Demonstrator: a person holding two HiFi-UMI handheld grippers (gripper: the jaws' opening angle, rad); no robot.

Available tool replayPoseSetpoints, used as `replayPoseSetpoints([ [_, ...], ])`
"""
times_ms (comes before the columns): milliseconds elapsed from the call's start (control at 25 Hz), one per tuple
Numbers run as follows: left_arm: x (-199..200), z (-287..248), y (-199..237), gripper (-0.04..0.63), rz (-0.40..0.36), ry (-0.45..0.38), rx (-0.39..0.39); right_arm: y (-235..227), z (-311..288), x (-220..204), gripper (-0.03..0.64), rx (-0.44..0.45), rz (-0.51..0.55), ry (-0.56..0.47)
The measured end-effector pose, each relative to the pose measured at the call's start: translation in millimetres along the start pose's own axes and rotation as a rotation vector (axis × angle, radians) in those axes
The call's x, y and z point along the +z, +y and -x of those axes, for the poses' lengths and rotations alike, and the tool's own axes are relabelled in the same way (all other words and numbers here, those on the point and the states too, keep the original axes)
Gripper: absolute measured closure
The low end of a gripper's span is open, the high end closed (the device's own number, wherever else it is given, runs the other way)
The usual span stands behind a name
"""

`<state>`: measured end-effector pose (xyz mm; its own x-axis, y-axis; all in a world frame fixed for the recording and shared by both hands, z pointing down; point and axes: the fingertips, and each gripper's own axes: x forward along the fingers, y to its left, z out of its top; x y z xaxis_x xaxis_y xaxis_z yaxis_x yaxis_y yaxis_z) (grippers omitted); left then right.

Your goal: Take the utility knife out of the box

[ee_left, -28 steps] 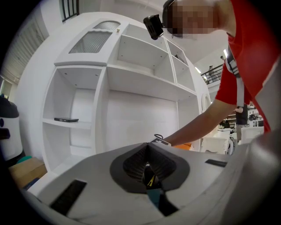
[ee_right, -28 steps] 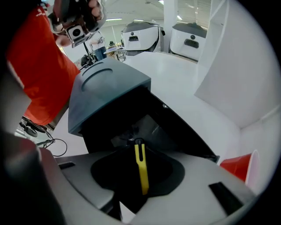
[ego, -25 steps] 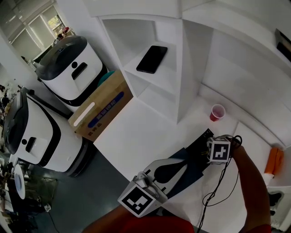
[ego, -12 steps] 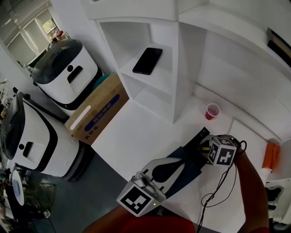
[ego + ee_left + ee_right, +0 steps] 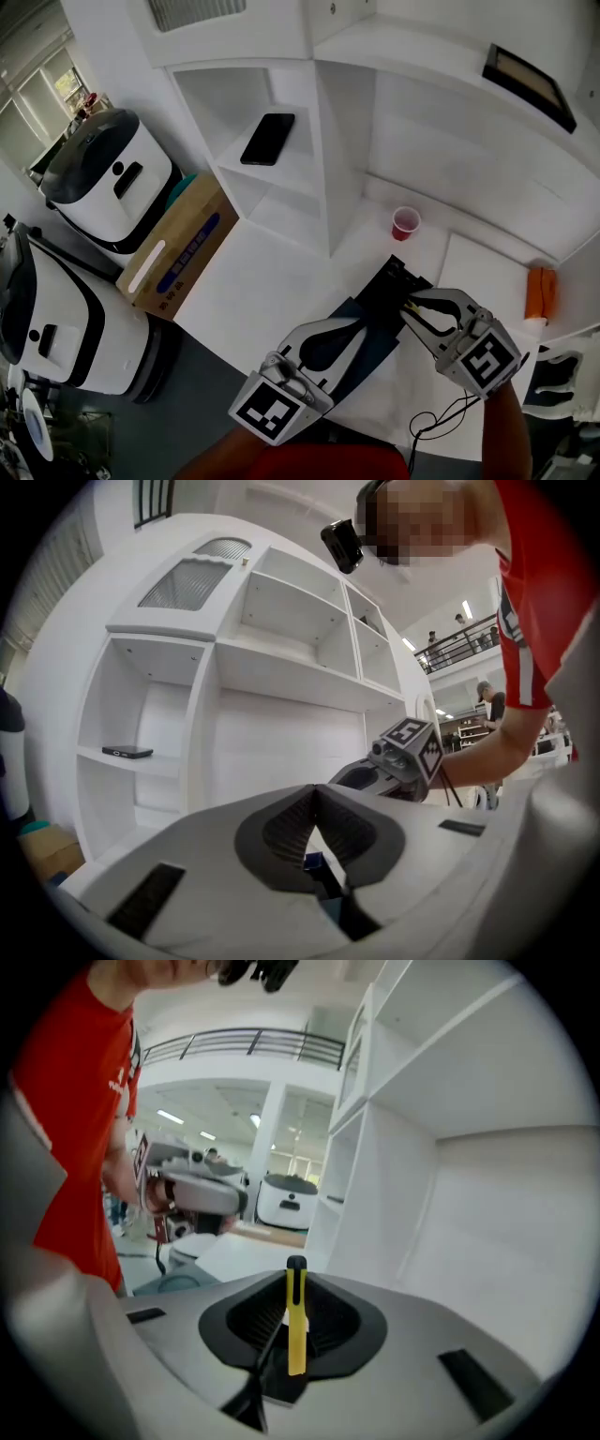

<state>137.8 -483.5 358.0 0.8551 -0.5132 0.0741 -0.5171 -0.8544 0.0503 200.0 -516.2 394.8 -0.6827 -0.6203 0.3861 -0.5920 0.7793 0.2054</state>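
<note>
A dark blue and black box lies open on the white table. My left gripper is shut on the box's blue edge, a sliver of which shows between its jaws. My right gripper hovers just right of the box and above it, tilted slightly down. It is shut on the yellow utility knife, which stands upright between its pads with its black tip on top. The knife is outside the box. In the left gripper view the right gripper hangs beyond my own jaws.
A red cup stands behind the box near the white shelving. A phone lies on a shelf. An orange object sits at the table's right edge. A cardboard carton and white machines stand on the floor at left.
My right gripper has lifted up out of the box with the knife and swung from pointing down towards level. The left gripper has stayed on the box.
</note>
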Motion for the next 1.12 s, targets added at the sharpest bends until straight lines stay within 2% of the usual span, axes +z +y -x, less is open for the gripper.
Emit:
replayPoseSetpoints([
  [200, 10.8, -1.6, -17.4, 0.590, -0.030, -0.030, -0.053, 25.2, 46.4, 34.3, 0.529, -0.093, -0.191, -0.222],
  [520, 21.5, 0.6, -46.9, 0.590, -0.062, -0.056, -0.129, 56.3, 80.4, 57.1, 0.529, -0.197, -0.304, -0.409],
  [760, 29.2, 2.8, -63.6, 0.590, -0.074, -0.075, -0.169, 62.1, 95.0, 67.5, 0.531, -0.296, -0.310, -0.460],
  [1120, 34.1, 4.9, -82.1, 0.590, -0.087, -0.090, -0.201, 72.1, 107.1, 63.2, 0.531, -0.322, -0.302, -0.438],
])
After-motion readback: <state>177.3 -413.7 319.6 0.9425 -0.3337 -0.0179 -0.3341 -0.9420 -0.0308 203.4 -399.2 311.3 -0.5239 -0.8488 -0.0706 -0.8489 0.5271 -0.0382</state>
